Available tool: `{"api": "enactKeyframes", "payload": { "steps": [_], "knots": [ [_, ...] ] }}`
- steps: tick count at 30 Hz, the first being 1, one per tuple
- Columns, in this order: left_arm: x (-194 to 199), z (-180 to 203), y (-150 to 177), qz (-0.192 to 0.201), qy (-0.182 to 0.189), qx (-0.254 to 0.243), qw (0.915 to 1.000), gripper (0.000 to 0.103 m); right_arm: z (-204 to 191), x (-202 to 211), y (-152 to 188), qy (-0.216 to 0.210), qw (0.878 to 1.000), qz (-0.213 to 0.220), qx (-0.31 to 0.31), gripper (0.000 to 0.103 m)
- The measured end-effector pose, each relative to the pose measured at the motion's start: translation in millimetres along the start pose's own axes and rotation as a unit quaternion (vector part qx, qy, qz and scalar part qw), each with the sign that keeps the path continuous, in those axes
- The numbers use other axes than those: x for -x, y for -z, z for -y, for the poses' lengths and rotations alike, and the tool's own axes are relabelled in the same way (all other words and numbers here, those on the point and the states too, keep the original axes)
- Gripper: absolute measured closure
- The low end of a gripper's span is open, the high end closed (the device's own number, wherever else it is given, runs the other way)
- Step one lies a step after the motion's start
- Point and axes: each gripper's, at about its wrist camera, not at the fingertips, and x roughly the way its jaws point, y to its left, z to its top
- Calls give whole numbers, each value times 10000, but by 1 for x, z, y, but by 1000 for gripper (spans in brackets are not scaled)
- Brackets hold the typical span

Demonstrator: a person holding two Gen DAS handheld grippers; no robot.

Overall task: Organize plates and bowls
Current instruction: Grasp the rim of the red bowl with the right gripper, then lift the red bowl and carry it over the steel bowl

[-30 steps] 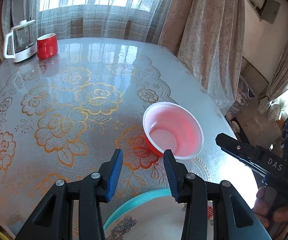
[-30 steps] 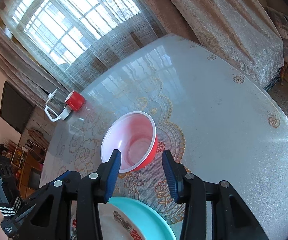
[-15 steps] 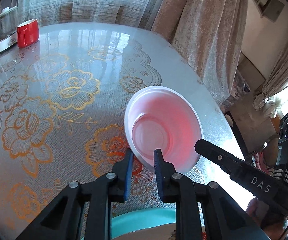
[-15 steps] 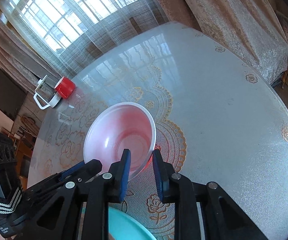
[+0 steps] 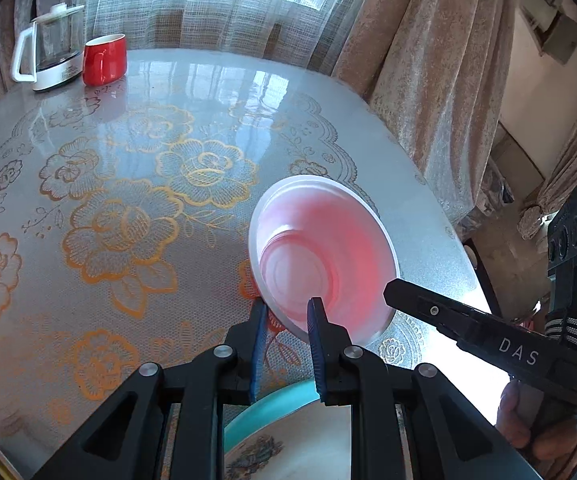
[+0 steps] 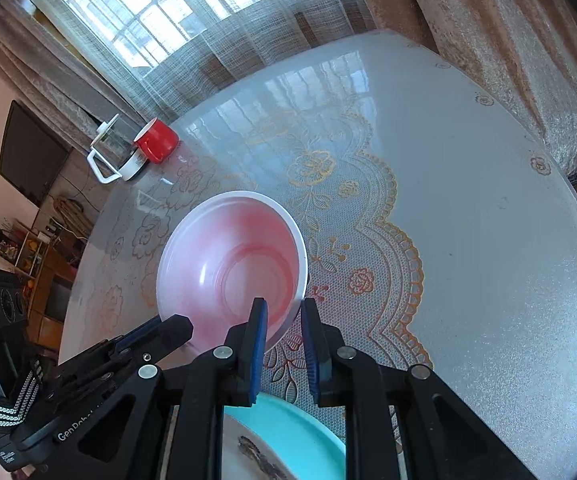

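Both grippers pinch the near rim of the pink bowl point(image 5: 320, 256), which looks tipped toward the cameras and seems lifted clear of the table point(image 5: 128, 208) (contact with the cloth cannot be judged). The left gripper point(image 5: 286, 318) clamps it at about 7 o'clock on the rim, the right gripper point(image 6: 284, 316) at about 5. The bowl is empty. The teal-rimmed plate point(image 6: 300, 428) lies at 6 o'clock, directly beneath both grippers, probably the bowl's destination.
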Motion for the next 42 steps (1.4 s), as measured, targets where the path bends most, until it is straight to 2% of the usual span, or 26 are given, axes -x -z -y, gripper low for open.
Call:
{"api": "enactKeyframes", "payload": {
  "steps": [3, 12, 17, 20, 29, 35, 42],
  "knots": [
    [9, -17, 6, -43, -86, 229, 9997, 83, -16, -10, 3, -98, 9996, -172, 204, 84],
    [9, -50, 19, -168, -202, 640, 9976, 83, -50, -34, 6, 89, 9960, -422, 783, 80],
    [17, -50, 25, -34, -171, 524, 9985, 82, -61, -33, 8, 218, 9943, -354, 977, 80],
    [28, -50, 27, 132, -120, 504, 9986, 82, -66, -27, 10, 295, 9938, -246, 1039, 80],
    [72, -55, 39, 546, -104, 474, 9973, 82, -89, 0, 22, 34, 9929, -77, 1187, 80],
    [103, -53, 56, 840, -129, 283, 9960, 82, -102, 21, 42, -174, 9929, 108, 1174, 80],
    [132, -59, 81, 998, -128, 221, 9947, 82, -116, 41, 70, -437, 9926, 343, 1083, 80]
  ]
}}
